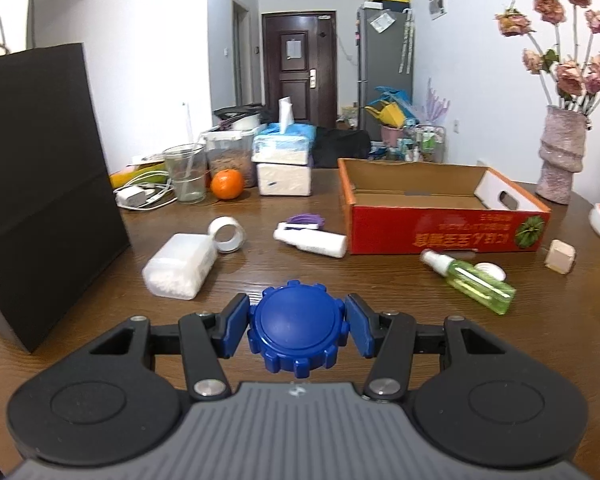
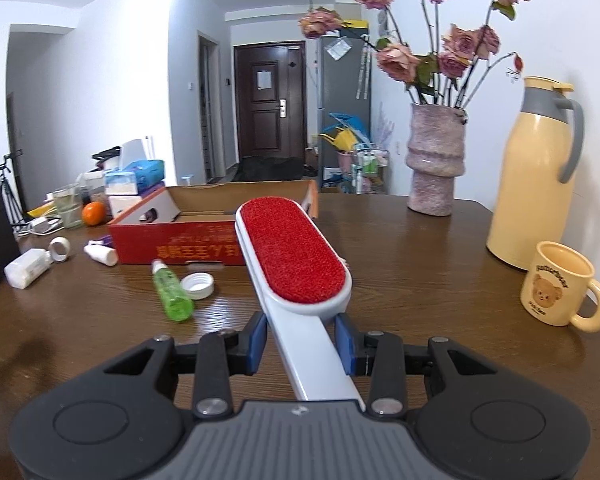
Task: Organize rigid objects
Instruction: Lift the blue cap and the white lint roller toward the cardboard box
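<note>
Two grips at once: each gripper carries one rigid item above the wooden table (image 1: 340, 280).
Left gripper (image 1: 297, 326): its blue pads (image 1: 233, 326) are pinched on opposite sides of a blue ridged cap (image 1: 297, 326), held low and level in front of the camera, facing the room.
Cap handling: hard plastic, light by the look of it; the notched rim gives the pads something to bite, so a slip seems unlikely, though a round part can pivot between two flat pads.
Right gripper (image 2: 301, 344): fingers are clamped on the pale handle of a lint brush (image 2: 296, 256), just behind the red head.
Brush handling: stiff and long; the handle looks smooth, and the head overhangs forward, so it would tend to droop or twist if the squeeze eases. The hold near the head seems a sound choice.
Right pose: brush points ahead and slightly left, its tip over the near wall of the red cardboard box (image 2: 204, 240).
Likely destination: the open box, judged from the task.
Loose on table: green spray bottle (image 2: 172, 292), white lid (image 2: 198, 280), tape roll (image 1: 227, 234), white tube (image 1: 312, 240).
</note>
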